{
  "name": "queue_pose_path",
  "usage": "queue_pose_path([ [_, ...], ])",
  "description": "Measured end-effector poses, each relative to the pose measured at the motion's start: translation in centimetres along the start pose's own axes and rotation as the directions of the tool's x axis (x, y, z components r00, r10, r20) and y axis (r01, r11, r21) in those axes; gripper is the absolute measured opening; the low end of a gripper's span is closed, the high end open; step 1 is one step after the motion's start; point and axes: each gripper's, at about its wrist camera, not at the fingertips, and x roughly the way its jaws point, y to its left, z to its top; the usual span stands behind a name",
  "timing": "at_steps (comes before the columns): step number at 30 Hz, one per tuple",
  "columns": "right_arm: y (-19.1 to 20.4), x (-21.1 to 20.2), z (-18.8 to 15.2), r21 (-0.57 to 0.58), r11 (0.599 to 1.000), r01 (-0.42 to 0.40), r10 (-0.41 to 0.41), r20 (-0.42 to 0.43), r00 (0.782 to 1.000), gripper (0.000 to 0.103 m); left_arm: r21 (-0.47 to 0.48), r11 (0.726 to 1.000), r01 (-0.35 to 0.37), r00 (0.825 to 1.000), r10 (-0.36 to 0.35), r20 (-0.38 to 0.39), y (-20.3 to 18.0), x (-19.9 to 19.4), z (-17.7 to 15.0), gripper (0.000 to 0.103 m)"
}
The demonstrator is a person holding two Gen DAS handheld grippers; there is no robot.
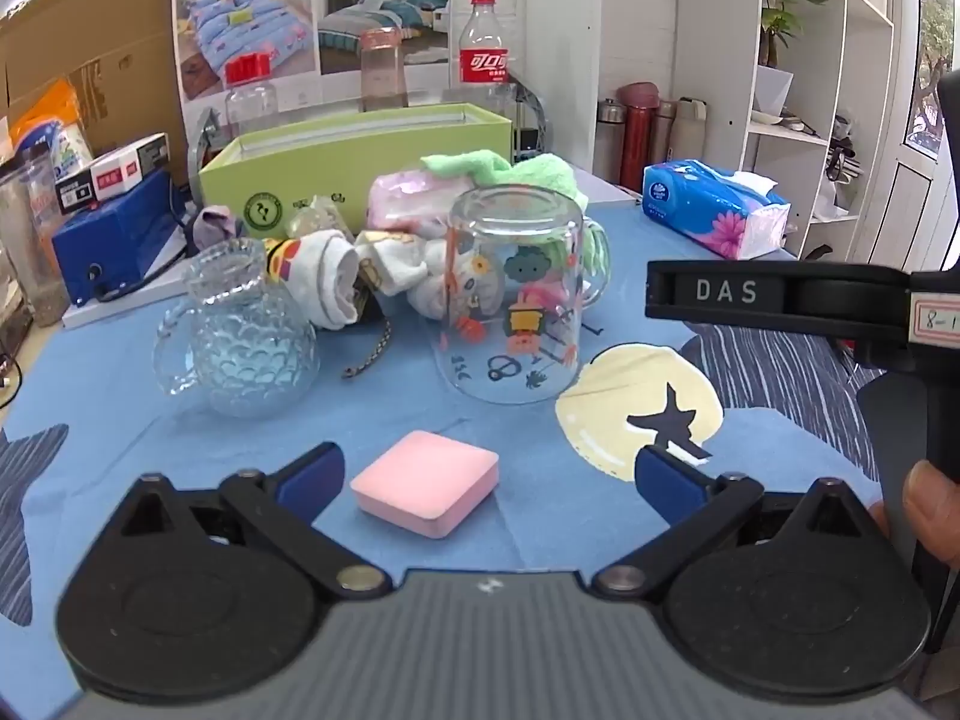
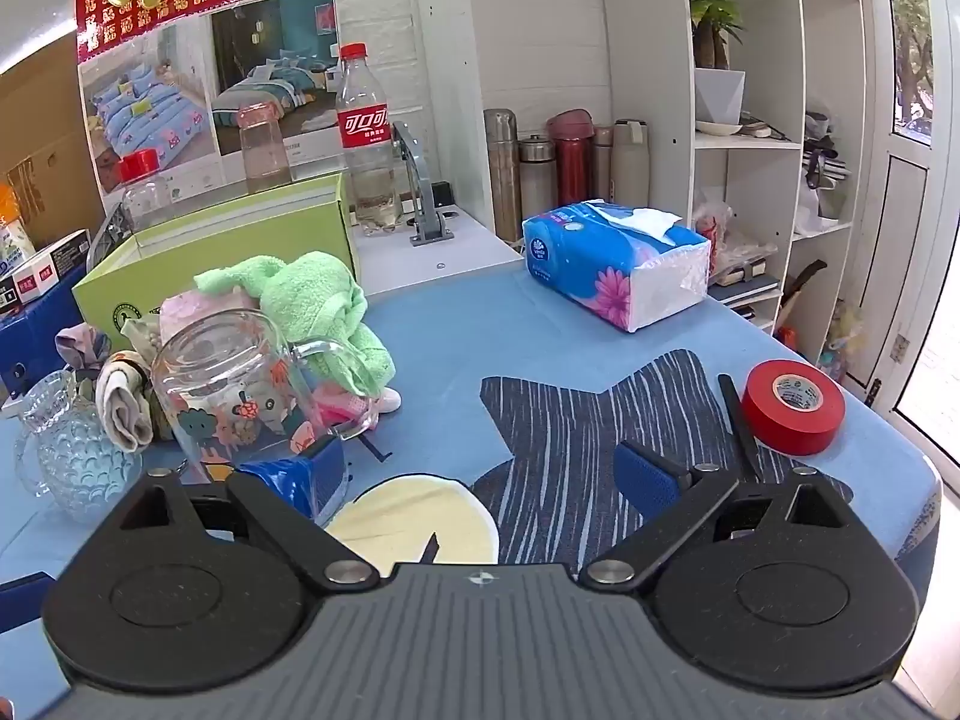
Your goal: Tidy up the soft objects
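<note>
Left wrist view, left to right: clutter at table (image 1: 180, 420) left edge cut off and blurred; glass jug (image 1: 234, 336); rolled socks (image 1: 336, 282) half hidden behind printed mug (image 1: 516, 300); green towel (image 1: 516, 171) against green box (image 1: 336, 156); tissue pack (image 1: 714, 204) near far right corner; shelves beyond. Left gripper (image 1: 486, 480) spread wide, straddling pink block (image 1: 426, 483), not touching. Right wrist view: right gripper (image 2: 486, 474) spread, empty, left finger seen through mug; red tape (image 2: 792, 414) by right edge.
</note>
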Motion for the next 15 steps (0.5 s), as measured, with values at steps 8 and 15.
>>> queue_pose_path([
  [8,0.5,0.2,0.0,-0.006,1.0,0.002,-0.002,-0.006,1.0,0.084,-0.007,1.0,-0.009,1.0,0.009,-0.002,-0.2,0.3,-0.7,0.103],
  [15,1.0,0.0,0.0,-0.011,1.0,-0.002,0.002,-0.008,1.0,0.084,-0.014,1.0,-0.001,1.0,0.001,-0.007,0.5,0.4,-0.2,0.103],
])
